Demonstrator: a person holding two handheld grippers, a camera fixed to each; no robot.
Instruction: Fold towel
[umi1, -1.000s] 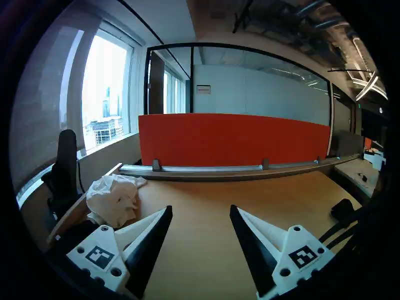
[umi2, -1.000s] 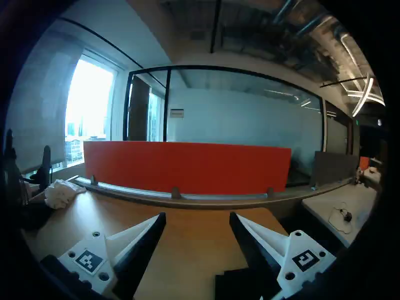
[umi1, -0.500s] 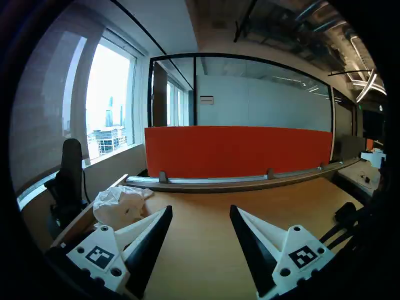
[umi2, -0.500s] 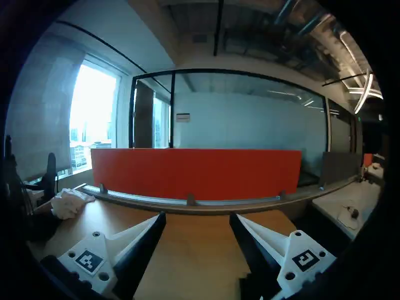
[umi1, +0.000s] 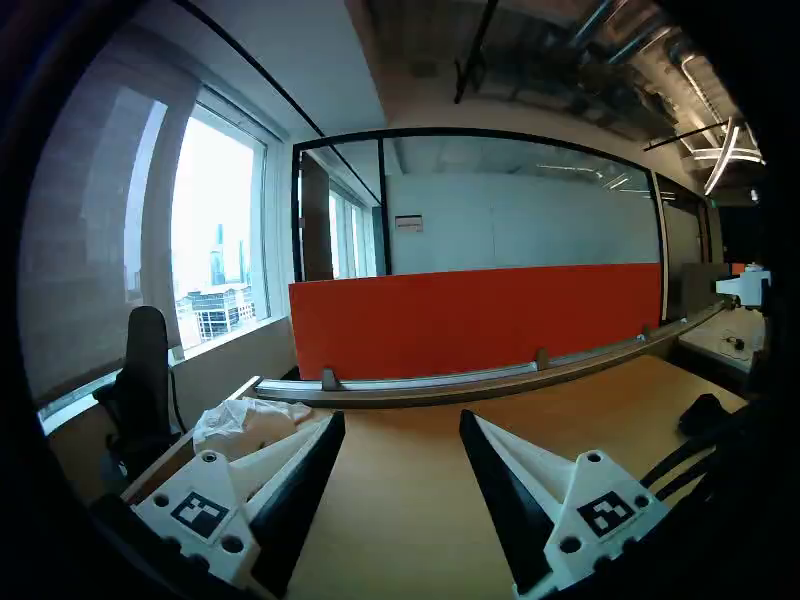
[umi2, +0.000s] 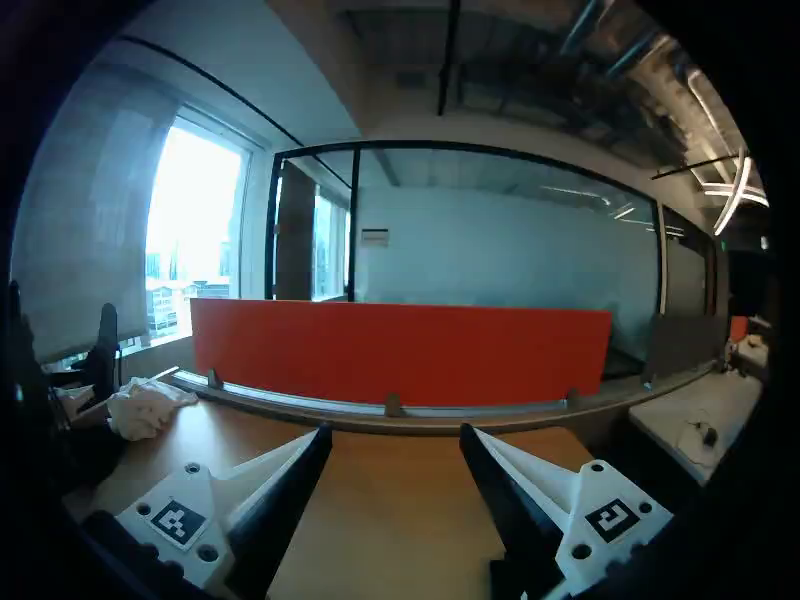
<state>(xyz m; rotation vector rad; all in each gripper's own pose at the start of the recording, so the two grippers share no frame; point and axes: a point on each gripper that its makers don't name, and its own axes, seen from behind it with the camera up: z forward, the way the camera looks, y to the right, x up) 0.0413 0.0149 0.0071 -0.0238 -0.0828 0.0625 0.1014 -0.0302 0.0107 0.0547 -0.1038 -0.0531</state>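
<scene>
Currently my left hand-held gripper (umi1: 400, 416) hangs spread and empty above the worktop (umi1: 400, 520), and my right hand-held gripper (umi2: 395, 429) is spread and empty too. The towel (umi1: 245, 425) lies crumpled near the worktop's left edge, just past my left gripper and well apart from my right. It looks light, soft and floppy, so I'd pinch a loose corner or hem.

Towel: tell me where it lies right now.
In the left gripper view the crumpled towel lies on the desk at its far left corner, between the black chair and the orange divider.
</scene>
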